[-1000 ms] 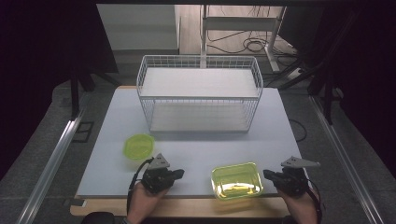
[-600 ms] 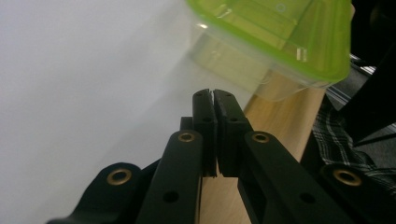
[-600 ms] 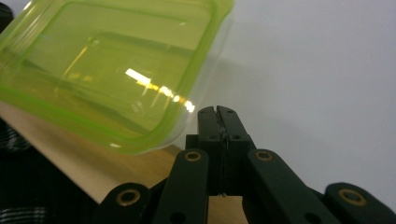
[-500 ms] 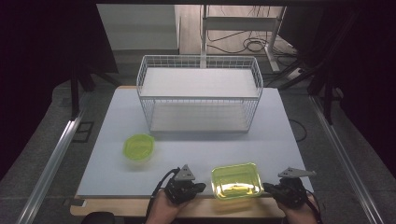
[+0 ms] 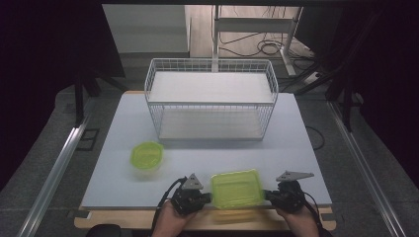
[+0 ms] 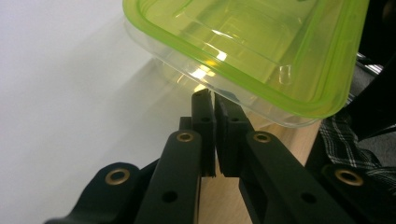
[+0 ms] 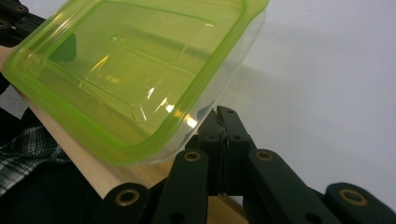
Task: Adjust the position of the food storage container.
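White surface (image 5: pixel 296 148) holds a wire basket (image 5: pixel 210 98) at 12 o'clock. Both grippers, left (image 5: pixel 206 198) and right (image 5: pixel 269 195), have narrow fingers pressing the green box (image 5: pixel 236 188), lifted; basket empty.

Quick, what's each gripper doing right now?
Left gripper: closed on the left rim of the green-lidded container.
Right gripper: closed on its right rim.

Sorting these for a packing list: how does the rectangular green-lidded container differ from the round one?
The rectangular container is larger and lifted at the table's near edge between the left gripper and right gripper, jaws closed at its sides. The round container is smaller and rests on the table, untouched. Both have translucent green lids.
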